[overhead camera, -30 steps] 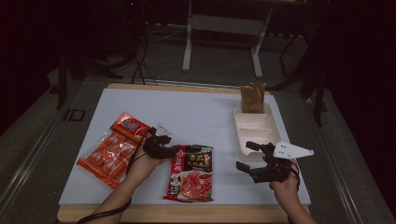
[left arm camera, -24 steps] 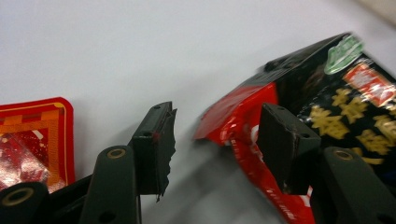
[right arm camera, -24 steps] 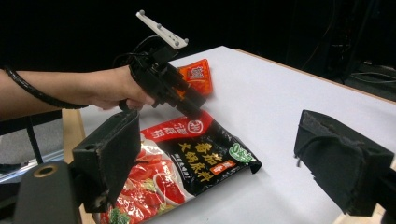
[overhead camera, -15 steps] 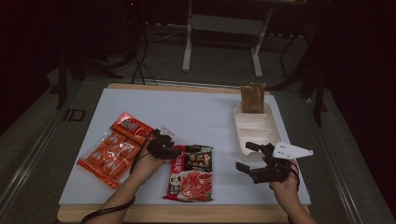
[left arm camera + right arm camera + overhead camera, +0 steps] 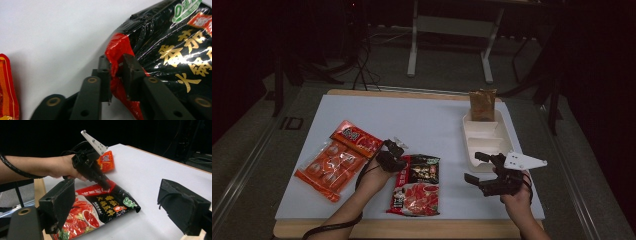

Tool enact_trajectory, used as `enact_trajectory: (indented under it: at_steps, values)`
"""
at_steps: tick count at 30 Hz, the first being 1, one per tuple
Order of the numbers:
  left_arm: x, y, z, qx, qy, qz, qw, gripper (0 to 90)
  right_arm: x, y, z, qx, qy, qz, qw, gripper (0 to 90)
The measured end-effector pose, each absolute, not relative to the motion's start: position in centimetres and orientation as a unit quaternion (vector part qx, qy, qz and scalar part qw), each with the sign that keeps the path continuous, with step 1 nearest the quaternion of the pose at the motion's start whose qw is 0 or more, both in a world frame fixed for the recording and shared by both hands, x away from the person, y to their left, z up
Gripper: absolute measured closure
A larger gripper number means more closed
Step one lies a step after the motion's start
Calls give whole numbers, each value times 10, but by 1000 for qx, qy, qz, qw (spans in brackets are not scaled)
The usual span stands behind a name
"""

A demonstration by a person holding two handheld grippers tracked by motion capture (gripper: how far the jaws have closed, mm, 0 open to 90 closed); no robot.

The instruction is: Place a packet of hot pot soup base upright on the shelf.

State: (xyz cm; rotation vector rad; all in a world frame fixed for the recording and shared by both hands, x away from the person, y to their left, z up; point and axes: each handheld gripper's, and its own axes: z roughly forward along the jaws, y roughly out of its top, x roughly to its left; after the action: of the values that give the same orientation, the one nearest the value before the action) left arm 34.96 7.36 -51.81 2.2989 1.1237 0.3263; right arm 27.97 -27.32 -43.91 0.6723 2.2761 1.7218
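Hot pot soup-base packet (image 5: 416,184) lies near the table's (image 5: 432,117) front edge, its far-left corner pinched by the left gripper (image 5: 115,72). Left: orange snack bag (image 5: 338,158). Right: right gripper (image 5: 481,170), jaws wide, empty, beside a white tray (image 5: 487,135).

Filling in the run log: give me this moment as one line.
left gripper: shut on sauce packet corner | right gripper: open, holding nothing, near tray | orange bag: flat on table, left
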Motion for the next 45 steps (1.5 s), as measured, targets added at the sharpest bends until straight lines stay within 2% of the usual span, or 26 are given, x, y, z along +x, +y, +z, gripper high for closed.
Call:
enact_trajectory:
  at_steps: [8,15,18,22,26,37,45]
  values:
    - [346,75,-514,855,405,133,295,843,281,-272,-439,225,775,580,106,149]
    - [341,71,-496,854,385,144,318,867,278,-272,-437,221,776,576,129,154]
    - [338,70,-489,853,379,150,325,867,280,-274,-437,232,774,578,113,157]
    - [334,69,-481,852,368,157,338,870,279,-277,-436,234,770,581,124,142]
    - [327,66,-470,851,351,171,350,873,280,-278,-436,241,765,589,96,137]
    - [306,62,-446,846,318,193,382,877,274,-274,-430,240,763,590,110,134]
    - [288,62,-429,845,295,201,397,879,275,-267,-434,228,776,579,99,135]
